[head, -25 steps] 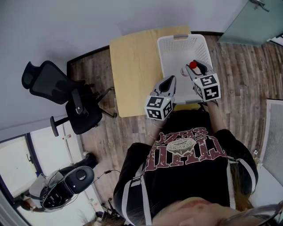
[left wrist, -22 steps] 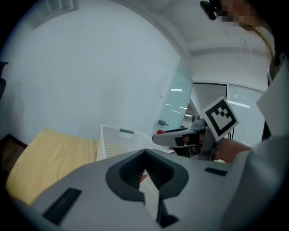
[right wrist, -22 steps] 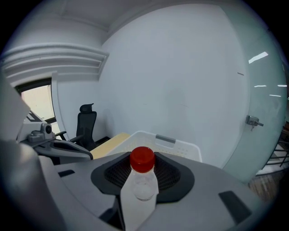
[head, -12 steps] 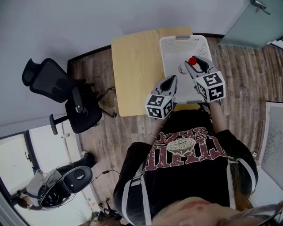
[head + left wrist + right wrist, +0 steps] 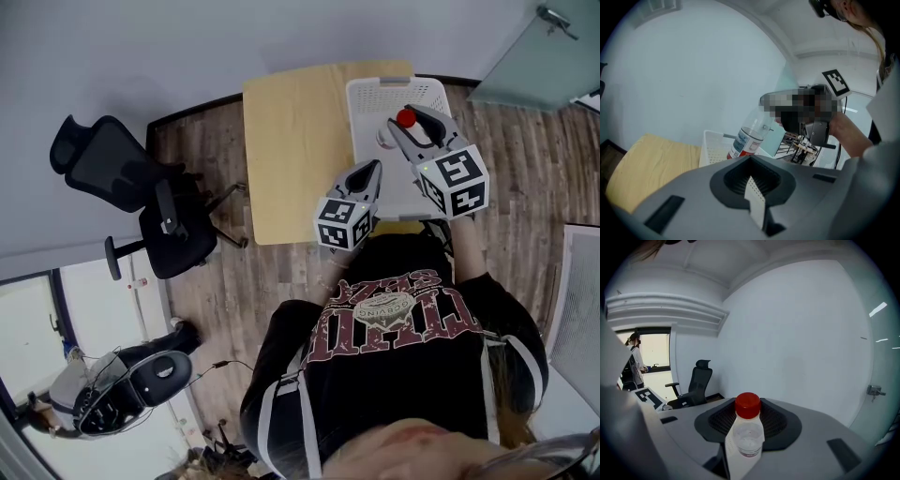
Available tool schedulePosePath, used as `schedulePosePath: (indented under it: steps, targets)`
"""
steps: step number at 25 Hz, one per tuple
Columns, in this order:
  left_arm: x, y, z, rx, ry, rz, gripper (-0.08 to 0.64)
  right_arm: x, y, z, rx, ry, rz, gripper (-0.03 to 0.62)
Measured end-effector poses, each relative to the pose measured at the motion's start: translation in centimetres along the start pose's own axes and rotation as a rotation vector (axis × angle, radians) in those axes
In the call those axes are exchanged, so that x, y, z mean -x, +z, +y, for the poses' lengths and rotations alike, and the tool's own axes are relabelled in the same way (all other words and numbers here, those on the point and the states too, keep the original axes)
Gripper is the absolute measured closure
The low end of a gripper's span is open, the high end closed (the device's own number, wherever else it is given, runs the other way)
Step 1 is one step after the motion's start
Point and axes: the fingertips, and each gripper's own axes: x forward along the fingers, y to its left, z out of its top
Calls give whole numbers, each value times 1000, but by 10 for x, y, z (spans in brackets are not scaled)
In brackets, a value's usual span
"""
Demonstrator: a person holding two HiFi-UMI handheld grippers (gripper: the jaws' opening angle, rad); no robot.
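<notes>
1. The red-capped bottle (image 5: 749, 432) is grasped in the right claw (image 5: 412, 125) and held tilted above the white basket (image 5: 375, 94) at the far right of the counter (image 5: 291, 150).
2. The left claw (image 5: 373, 169) is clenched on nothing, just near of the basket.
3. A firm, even squeeze is judged necessary, lest the tilted bottle slip.

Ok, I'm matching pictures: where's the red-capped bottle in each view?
Head view: bottle upper right, in the right gripper, over the white basket.
Left gripper view: bottle at centre, tilted, above the basket.
Right gripper view: bottle at bottom centre, between the jaws.
Shared landmark: the basket, head and left gripper views only.
</notes>
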Motion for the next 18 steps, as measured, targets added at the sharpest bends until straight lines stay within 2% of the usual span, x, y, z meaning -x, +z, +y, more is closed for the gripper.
schedulePosePath:
  steps: [18]
  targets:
    - [-1,0,-1,-13,1,-9,512,3,62,31,77,104,-99,426]
